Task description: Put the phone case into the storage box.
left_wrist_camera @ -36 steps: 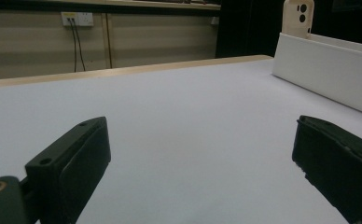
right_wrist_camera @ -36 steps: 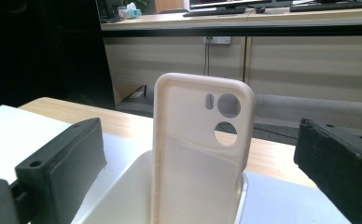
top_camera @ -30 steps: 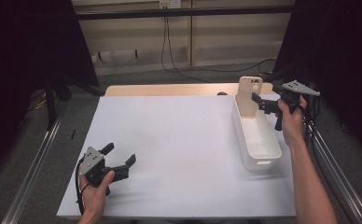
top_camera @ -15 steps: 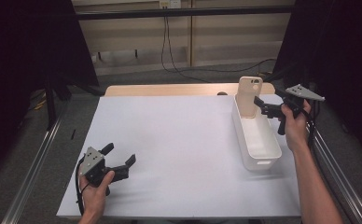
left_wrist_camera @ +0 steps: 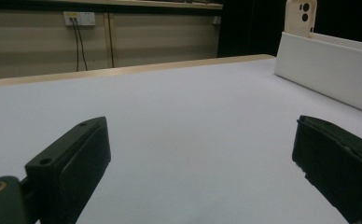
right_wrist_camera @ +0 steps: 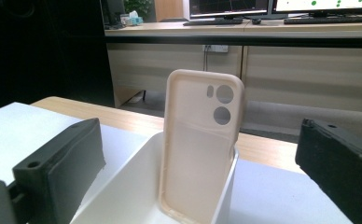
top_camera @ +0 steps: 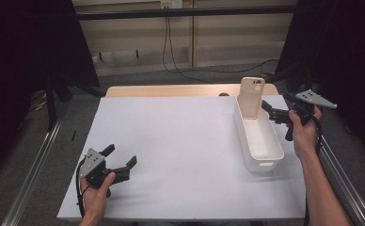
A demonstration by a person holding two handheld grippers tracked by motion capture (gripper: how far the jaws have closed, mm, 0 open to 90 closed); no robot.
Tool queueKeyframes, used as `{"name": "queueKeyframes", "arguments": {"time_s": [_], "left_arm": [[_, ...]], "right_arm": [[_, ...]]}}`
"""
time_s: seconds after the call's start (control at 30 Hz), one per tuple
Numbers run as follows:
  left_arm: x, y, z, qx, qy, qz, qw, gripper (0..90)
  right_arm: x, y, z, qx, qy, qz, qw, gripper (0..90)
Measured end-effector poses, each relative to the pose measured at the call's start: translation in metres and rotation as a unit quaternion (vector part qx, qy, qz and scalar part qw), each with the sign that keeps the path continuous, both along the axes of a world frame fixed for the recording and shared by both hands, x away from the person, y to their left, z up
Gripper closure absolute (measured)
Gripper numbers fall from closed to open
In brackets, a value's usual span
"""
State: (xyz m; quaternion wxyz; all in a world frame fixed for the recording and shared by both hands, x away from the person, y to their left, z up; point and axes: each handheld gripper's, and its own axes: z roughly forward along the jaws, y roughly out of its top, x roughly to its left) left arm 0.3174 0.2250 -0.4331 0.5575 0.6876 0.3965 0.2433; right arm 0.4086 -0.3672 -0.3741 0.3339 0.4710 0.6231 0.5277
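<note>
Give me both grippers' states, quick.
Left gripper: open, holding nothing, low over the table.
Right gripper: open, holding nothing, beside the phone case.

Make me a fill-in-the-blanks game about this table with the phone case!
1. The phone case stands upright in the white ____.
2. The case has ____ round camera holes.
3. The right hand-held gripper is ____, its jaws apart beside the case.
4. The left hand-held gripper holds ____.

Missing words: bin; two; open; nothing
</note>
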Motion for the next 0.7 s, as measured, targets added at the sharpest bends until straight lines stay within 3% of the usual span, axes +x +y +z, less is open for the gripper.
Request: {"name": "queueKeyframes", "arguments": {"time_s": [0.7], "left_arm": [[-0.002, 0.004, 0.003, -0.003, -0.008, 0.006, 0.9999, 4.4]], "right_arm": [[-0.039, -0.005, -0.005, -0.009, -0.002, -0.001, 1.0000, 0.3]]}}
